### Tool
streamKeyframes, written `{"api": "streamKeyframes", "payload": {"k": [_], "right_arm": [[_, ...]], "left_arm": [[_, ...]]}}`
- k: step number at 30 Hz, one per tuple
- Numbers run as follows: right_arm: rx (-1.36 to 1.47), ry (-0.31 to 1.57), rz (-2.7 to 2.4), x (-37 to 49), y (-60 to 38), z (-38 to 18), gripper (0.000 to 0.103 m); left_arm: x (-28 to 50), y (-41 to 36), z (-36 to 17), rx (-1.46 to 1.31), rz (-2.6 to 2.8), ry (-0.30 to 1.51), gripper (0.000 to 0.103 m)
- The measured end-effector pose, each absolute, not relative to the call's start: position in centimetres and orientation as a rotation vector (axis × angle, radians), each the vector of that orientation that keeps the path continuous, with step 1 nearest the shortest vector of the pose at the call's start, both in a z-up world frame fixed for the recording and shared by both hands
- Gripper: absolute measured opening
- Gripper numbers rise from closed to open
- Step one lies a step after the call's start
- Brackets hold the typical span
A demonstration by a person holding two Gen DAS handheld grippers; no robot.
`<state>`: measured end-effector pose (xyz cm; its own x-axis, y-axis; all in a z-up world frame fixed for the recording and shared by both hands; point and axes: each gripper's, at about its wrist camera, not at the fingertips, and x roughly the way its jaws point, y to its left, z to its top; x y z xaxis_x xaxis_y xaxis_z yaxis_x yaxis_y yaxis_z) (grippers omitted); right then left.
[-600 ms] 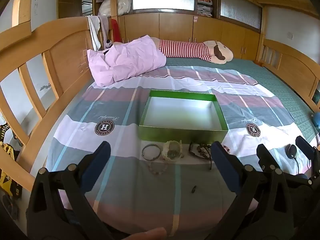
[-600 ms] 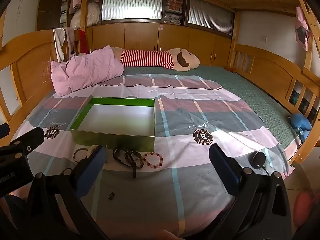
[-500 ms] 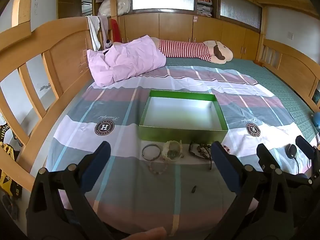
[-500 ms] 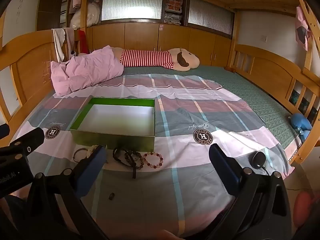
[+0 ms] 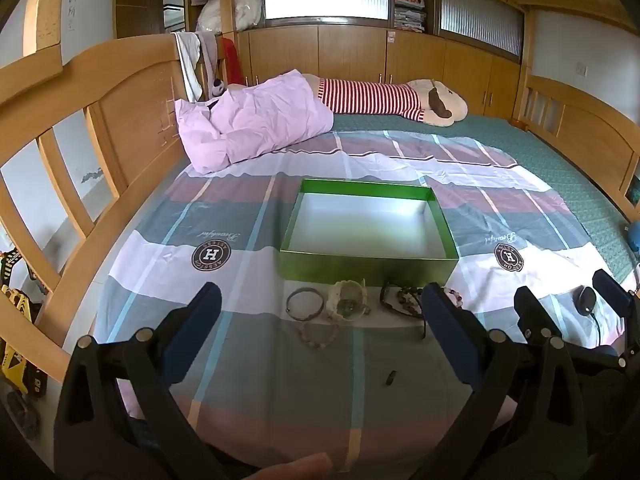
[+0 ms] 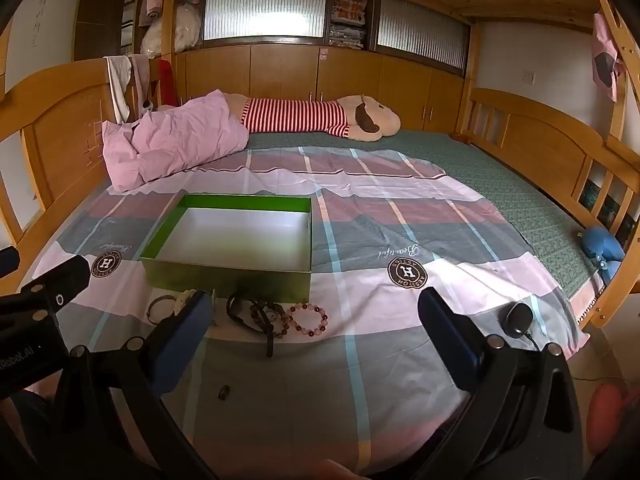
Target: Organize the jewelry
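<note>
Wooden bed filling both frames, spread with a striped sheet bearing round "H" logos. Pink quilt bunched at upper left; striped plush toy lying along the far edge, top centre.

Left claw at the bottom of the left wrist frame, blue fingers spread wide, nothing between them. Right claw at the bottom of the right wrist frame, likewise spread wide and holding nothing.

Green box, open-topped with a pale interior, at centre of the left wrist frame, centre left in the right wrist frame.

Jewelry in a row just below the box's near wall: dark bangle at left; pale cluster touching it; dark tangled cords and beads to the right; red-and-pink bead bracelet rightmost, partly hidden behind a finger in the left wrist frame. Faint beaded bracelet lower, just beneath the bangle.

Black mouse-like device at right, well apart from the jewelry. Small dark piece lowest on the sheet, alone; kind not discernible.
</note>
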<state>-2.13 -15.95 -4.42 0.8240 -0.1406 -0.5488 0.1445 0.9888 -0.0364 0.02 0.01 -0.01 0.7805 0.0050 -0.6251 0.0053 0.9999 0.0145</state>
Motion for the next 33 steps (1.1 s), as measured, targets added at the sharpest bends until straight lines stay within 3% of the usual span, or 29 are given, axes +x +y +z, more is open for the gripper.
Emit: {"api": "streamKeyframes", "payload": {"k": [33], "right_arm": [[0.005,0.593,-0.149,-1.9,-16.0,-4.8,0.1]], "left_arm": [[0.0,0.8,-0.5,0.023,0.001,0.681,0.099]]}}
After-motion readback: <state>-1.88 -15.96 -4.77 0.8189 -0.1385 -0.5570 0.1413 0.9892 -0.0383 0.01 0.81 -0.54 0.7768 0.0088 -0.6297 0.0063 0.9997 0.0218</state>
